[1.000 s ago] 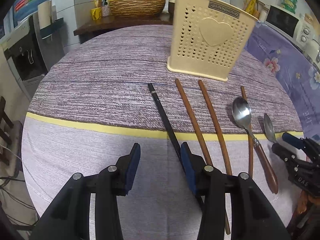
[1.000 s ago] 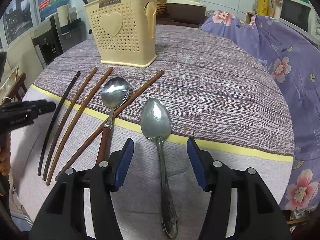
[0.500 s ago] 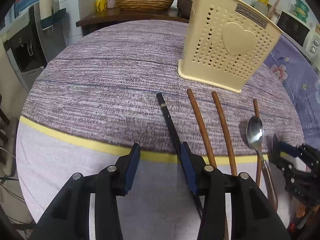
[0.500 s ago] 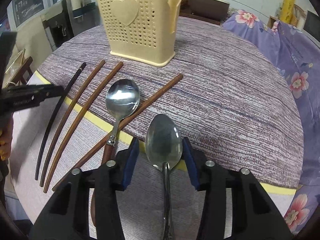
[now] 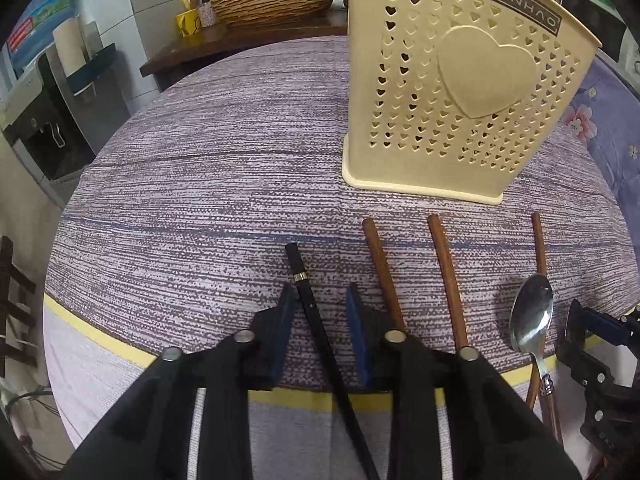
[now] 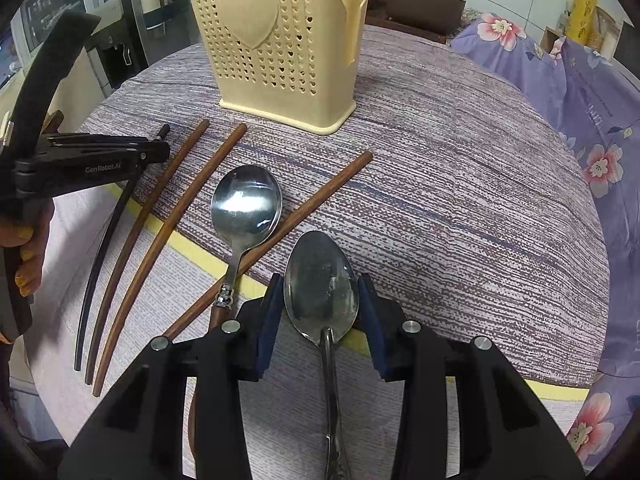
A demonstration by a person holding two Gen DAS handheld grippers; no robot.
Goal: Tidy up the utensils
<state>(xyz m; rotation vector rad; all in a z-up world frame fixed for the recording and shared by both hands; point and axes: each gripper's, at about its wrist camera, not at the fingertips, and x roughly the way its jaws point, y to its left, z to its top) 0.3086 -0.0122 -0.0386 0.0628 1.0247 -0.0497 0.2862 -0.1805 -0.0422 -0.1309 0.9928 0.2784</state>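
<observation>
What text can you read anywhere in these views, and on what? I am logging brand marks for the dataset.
"JIANHAO": dark label near the rim of the cream utensil holder; partly cut off in the right wrist view.
"GenRobot.AI": side of the left gripper, seen from the right wrist.
Posters at the far left and the grey lettering on the floral cloth: too blurred to read.

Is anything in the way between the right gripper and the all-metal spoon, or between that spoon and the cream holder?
Nothing visible. The right gripper already straddles the spoon bowl, jaws open. Toward the holder there is only bare tablecloth; the nearest brown chopstick lies off to the left.
</observation>
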